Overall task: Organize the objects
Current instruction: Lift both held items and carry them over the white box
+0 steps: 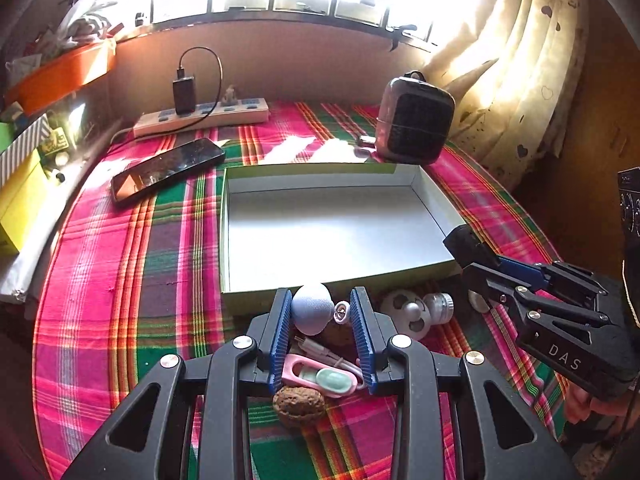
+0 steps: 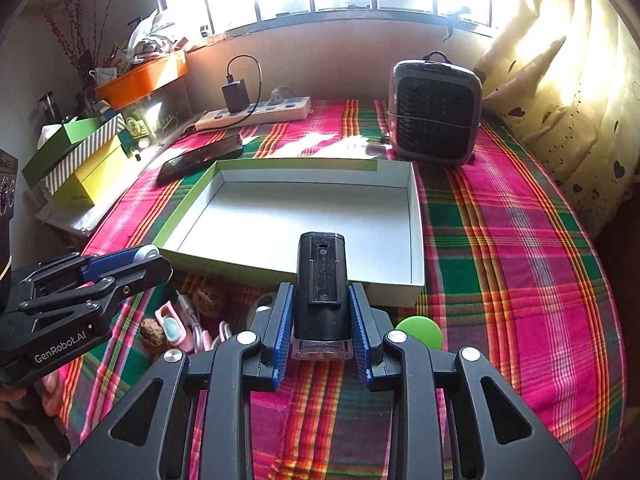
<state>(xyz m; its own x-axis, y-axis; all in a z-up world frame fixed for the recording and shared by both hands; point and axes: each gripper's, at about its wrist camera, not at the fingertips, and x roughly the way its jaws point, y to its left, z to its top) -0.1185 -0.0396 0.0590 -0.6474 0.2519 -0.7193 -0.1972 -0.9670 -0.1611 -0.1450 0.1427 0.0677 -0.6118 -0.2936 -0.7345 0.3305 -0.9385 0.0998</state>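
My left gripper is shut on a pale blue-grey ball with a small key ring, held just above the plaid cloth at the near rim of the shallow open box. The box is white inside, green outside and holds nothing. In the right wrist view my right gripper is shut on a black rectangular device with a clear end, over the box's near edge. From the left wrist view, the right gripper hangs at the box's right corner.
Below the left gripper lie a walnut, a pink clip, a white cable, a white round fan and a small jar. A green disc lies by the right gripper. Phone, power strip and heater stand behind the box.
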